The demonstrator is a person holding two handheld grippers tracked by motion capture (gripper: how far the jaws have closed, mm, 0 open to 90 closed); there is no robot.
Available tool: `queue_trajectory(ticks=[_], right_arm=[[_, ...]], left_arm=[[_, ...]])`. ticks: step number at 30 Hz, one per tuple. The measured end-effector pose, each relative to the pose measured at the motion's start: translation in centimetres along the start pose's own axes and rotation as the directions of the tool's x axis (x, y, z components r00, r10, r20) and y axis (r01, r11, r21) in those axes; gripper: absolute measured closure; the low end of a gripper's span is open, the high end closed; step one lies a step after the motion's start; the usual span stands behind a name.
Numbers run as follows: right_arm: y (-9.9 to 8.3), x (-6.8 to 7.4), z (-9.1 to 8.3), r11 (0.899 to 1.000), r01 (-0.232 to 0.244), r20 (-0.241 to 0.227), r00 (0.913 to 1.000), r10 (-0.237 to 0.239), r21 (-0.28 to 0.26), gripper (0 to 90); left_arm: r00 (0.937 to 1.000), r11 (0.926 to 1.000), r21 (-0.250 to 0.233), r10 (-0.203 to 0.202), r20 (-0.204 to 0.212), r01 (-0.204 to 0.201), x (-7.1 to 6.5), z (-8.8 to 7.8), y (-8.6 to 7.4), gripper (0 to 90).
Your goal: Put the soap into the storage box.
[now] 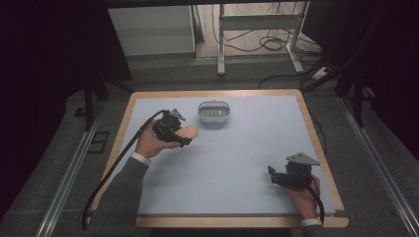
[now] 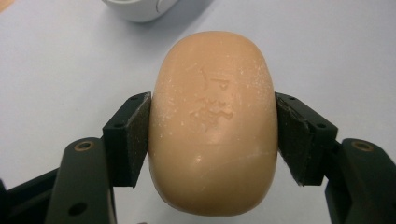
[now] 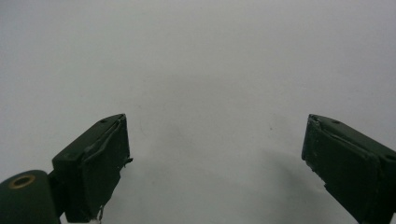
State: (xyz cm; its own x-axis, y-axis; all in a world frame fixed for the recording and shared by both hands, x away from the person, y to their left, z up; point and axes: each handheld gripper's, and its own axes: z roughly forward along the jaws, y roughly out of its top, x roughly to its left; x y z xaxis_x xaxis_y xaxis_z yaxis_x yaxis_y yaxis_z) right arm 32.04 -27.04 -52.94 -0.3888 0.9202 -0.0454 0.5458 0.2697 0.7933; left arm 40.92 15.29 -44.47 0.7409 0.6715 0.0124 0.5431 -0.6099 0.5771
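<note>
A peach-coloured oval bar of soap (image 2: 214, 121) sits between the jaws of my left gripper (image 2: 212, 135), which is shut on its two long sides. From above, that soap (image 1: 190, 132) pokes out of the left gripper (image 1: 185, 136) at the table's left middle, just short of a white soap dish (image 1: 214, 113). The dish's rim (image 2: 140, 10) peeks in at the top of the left gripper view. My right gripper (image 3: 215, 163) stands open over bare matting, and the high view places the right gripper (image 1: 272, 174) near the front right corner.
A pale blue mat (image 1: 232, 163) covers the wooden table (image 1: 323, 148). Beyond the far edge stand a white cabinet (image 1: 150, 29) and a metal frame with cables (image 1: 259, 37). Cables trail from both grippers off the near side.
</note>
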Motion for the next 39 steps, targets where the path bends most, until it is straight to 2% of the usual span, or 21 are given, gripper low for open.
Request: queue_trajectory(ticks=[14,28,39], right_arm=[[0.0,0.0,0.0,1.0,-0.001,0.002,1.0,0.001,0.001,7.6],[0.0,0.0,0.0,1.0,0.0,0.002,1.0,0.0,0.001,7.6],[0.0,0.1,0.0,1.0,0.002,0.004,1.0,-0.002,0.003,7.6]], left_arm=[[1.0,0.9999,-0.017,0.003,0.009,-0.003,0.9,0.8,1.9,33.2],[0.9999,0.9999,-0.01,0.011,0.007,-0.011,1.6,1.5,3.6,33.2],[0.9996,0.9997,-0.006,0.022,0.016,-0.022,2.5,3.1,5.9,33.2]])
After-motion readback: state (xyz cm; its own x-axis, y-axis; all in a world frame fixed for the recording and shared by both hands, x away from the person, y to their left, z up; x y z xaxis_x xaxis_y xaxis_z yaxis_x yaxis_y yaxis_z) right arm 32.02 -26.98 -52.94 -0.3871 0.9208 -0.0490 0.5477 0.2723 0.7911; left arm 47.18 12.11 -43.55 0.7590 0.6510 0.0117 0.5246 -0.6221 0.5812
